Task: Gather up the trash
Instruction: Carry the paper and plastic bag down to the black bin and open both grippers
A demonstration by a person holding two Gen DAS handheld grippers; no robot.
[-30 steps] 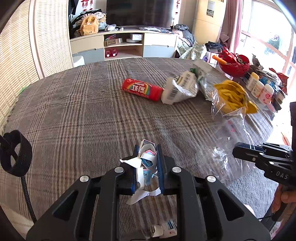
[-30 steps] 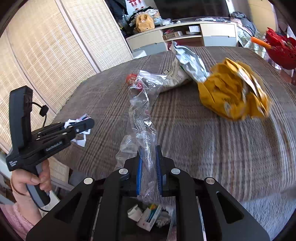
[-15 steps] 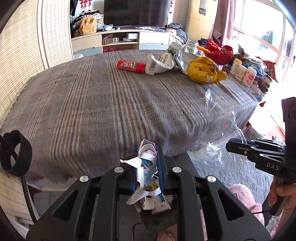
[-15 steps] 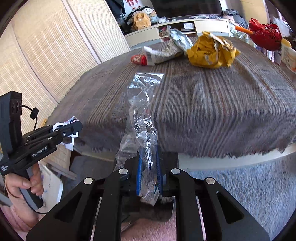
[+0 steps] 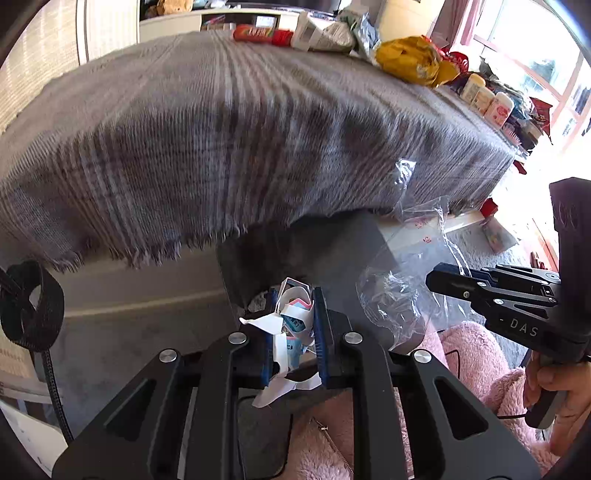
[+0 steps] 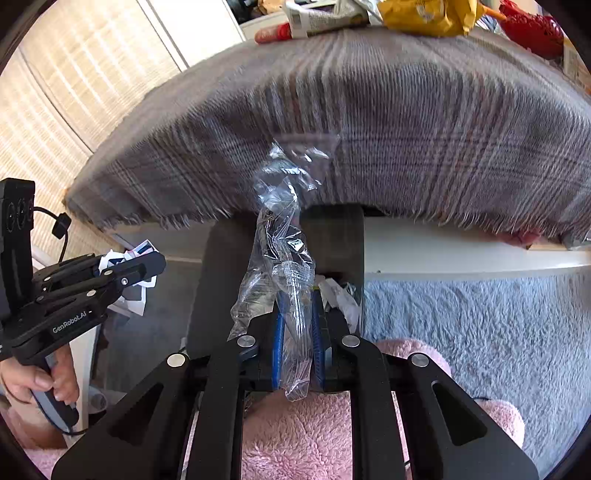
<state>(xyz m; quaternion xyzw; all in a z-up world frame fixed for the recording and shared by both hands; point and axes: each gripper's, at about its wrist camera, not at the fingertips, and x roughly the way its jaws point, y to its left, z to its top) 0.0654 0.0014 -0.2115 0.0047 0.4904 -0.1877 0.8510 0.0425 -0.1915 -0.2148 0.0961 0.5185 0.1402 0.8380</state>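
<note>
My left gripper [image 5: 294, 295] is shut on a crumpled white and light-blue paper wrapper [image 5: 291, 321], held off the table's front edge. My right gripper [image 6: 295, 291] is shut on a clear plastic bag [image 6: 284, 236] that stands up from the jaws. Both hang over a dark grey bin [image 6: 332, 236] under the table edge, with scraps of trash [image 6: 338, 295] inside. In the left wrist view the right gripper [image 5: 432, 282] shows at the right with the clear bag [image 5: 399, 295]. In the right wrist view the left gripper [image 6: 159, 264] shows at the left with the paper [image 6: 138, 254].
The table's grey plaid cloth [image 5: 240, 129] has a fringed edge above the bin. At the far side lie a red tube [image 5: 258, 34], a white wrapper [image 5: 321, 37] and a yellow bag [image 5: 410, 61]. Bottles [image 5: 487, 99] stand at the right. Pink fluffy clothing [image 6: 295, 435] is below, over a blue-grey rug [image 6: 480, 332].
Both grippers have drawn back from over the table and sunk below its front edge, still holding the paper and the clear bag. The bin has come into view under them.
</note>
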